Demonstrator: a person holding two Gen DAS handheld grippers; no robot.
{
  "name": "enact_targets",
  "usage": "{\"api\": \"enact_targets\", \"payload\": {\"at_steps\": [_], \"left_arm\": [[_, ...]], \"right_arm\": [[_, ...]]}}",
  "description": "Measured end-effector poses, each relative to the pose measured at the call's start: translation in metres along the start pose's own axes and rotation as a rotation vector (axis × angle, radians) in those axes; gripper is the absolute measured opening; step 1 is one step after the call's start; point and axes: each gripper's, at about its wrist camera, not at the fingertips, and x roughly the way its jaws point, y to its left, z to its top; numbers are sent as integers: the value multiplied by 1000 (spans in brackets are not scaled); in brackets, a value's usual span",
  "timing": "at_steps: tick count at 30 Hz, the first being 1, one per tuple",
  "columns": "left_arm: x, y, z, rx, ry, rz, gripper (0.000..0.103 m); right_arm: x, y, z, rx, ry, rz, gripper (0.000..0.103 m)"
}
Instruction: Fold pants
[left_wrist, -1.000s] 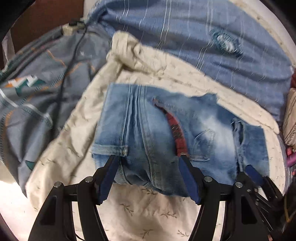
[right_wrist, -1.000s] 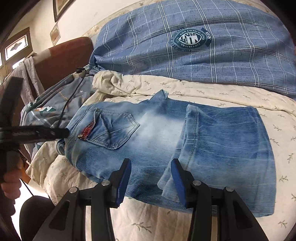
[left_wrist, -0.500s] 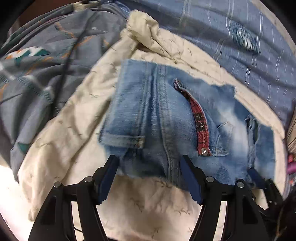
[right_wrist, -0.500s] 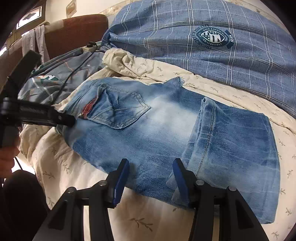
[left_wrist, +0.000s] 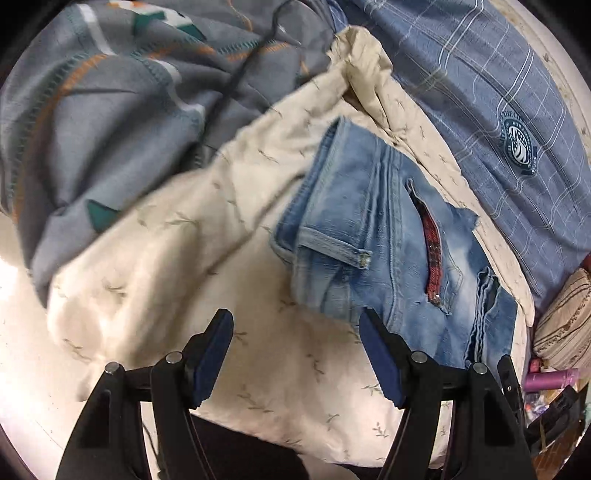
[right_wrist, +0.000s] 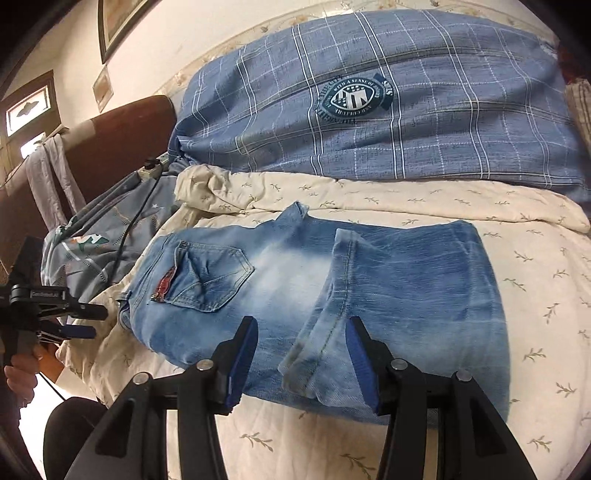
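Observation:
Light blue jeans (right_wrist: 406, 280) lie folded on a cream bedspread (right_wrist: 535, 258), back pocket and red plaid trim up, one leg laid over the seat. My right gripper (right_wrist: 302, 325) hovers open above their near edge, and the folded leg's hem shows between its fingers, untouched. In the left wrist view the jeans (left_wrist: 388, 229) sit up and to the right. My left gripper (left_wrist: 293, 325) stands open over the bedspread (left_wrist: 184, 258) beside the waistband, holding nothing. From the right wrist the left gripper (right_wrist: 98, 323) appears just left of the waistband, clear of the denim.
A blue plaid duvet (right_wrist: 369, 110) lies behind the jeans. A grey patterned blanket (left_wrist: 110, 110) with a black cable (left_wrist: 236, 81) is bunched at the left, before a brown headboard (right_wrist: 122, 140). A striped cushion (left_wrist: 565, 321) and purple bottle (left_wrist: 550, 378) sit at the right. A hand (right_wrist: 18, 373) holds the left gripper.
My left gripper has drawn back off the waistband edge it straddled, and now sits to its left over the bedspread. The right gripper's jaws stand slightly wider, still over the near edge.

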Motion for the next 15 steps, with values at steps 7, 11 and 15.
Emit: {"api": "enact_targets", "payload": {"at_steps": [7, 11, 15], "left_arm": [[28, -20, 9, 14, 4, -15, 71], [39, -33, 15, 92, 8, 5, 56], [41, -28, 21, 73, 4, -11, 44]], "right_arm": [[-4, -6, -1, 6, -3, -1, 53], [0, -4, -1, 1, 3, 1, 53], [1, -1, 0, -6, -1, 3, 53]]}}
